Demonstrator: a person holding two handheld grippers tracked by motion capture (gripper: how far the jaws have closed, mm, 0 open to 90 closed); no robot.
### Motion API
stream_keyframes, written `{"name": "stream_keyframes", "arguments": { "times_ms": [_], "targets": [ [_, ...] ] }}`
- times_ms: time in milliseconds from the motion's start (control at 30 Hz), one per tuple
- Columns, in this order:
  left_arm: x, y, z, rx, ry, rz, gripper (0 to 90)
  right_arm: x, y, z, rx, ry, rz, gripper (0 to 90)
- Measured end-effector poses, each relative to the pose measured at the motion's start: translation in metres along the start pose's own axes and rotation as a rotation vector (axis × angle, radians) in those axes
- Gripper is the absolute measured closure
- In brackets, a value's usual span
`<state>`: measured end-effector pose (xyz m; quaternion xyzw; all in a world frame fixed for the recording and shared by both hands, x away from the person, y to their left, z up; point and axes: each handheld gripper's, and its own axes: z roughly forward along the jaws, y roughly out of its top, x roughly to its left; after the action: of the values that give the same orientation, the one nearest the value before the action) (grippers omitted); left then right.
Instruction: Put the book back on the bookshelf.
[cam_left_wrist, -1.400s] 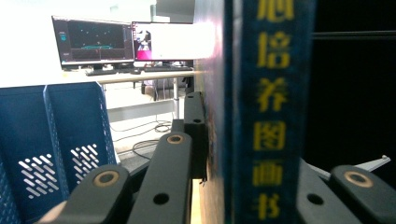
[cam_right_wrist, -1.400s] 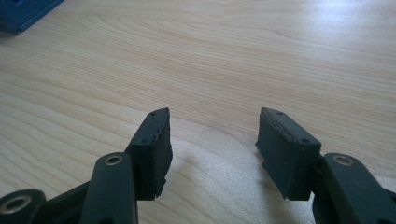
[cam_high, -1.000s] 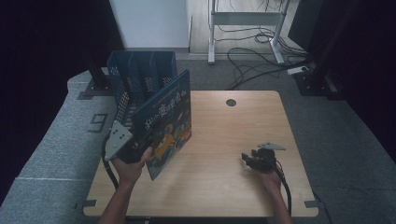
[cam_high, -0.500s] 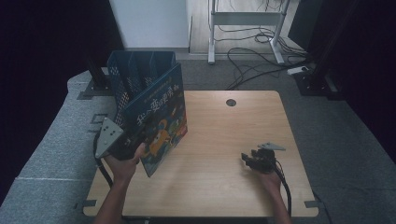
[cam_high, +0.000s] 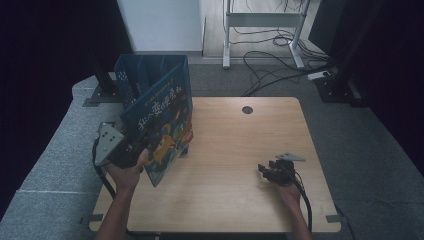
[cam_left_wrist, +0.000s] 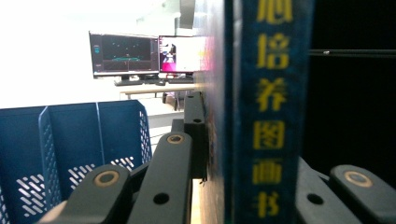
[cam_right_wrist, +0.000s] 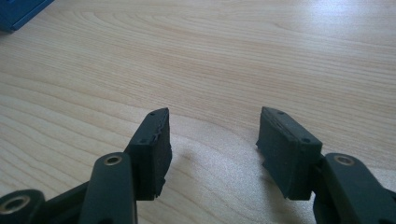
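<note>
Blue picture book (cam_high: 162, 132) clamped upright in our left gripper (cam_high: 131, 150), we steer it squarely into the file rack (cam_high: 145, 75), right gripper (cam_high: 263, 169) idle and agape.

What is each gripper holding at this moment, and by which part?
The left gripper clamps the picture book by its spine edge, cover upright beside the blue file rack. The right gripper holds nothing, open over the table.
</note>
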<state>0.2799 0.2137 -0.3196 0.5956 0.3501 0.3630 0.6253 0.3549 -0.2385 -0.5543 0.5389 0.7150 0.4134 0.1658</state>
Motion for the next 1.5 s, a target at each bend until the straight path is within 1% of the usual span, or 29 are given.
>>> {"name": "stream_keyframes", "arguments": {
  "times_ms": [200,400,500,833,967,1167,1267,1367,1500],
  "targets": [
    [0.005,0.001,-0.002,-0.01,0.014,-0.012,82.0,0.0,0.0,0.0,0.0,0.001,0.001,43.0],
    [0.01,0.003,-0.004,-0.012,0.028,-0.013,82.0,0.0,0.0,0.0,0.0,0.0,0.0,43.0],
    [0.013,0.004,-0.005,-0.018,0.035,-0.019,82.0,0.0,0.0,0.0,0.0,0.0,-0.001,43.0],
    [0.024,0.007,-0.008,-0.032,0.079,-0.019,82.0,0.0,0.0,0.0,0.0,-0.001,-0.001,43.0],
    [0.026,0.009,-0.005,-0.028,0.089,-0.016,82.0,0.0,0.0,0.0,0.0,-0.001,0.0,43.1],
    [0.027,0.011,0.003,-0.03,0.101,-0.022,82.0,0.0,0.0,0.0,-0.001,-0.001,-0.001,43.2],
    [0.027,0.012,0.007,-0.029,0.111,-0.015,82.0,0.0,0.0,0.0,-0.001,0.001,0.0,43.2],
    [0.027,0.013,0.013,-0.016,0.12,-0.003,82.1,0.0,0.0,0.0,0.0,0.0,0.0,43.1],
    [0.029,0.015,0.02,-0.015,0.124,0.0,82.0,0.0,0.0,0.0,-0.001,0.002,0.0,43.2]
  ]
}}
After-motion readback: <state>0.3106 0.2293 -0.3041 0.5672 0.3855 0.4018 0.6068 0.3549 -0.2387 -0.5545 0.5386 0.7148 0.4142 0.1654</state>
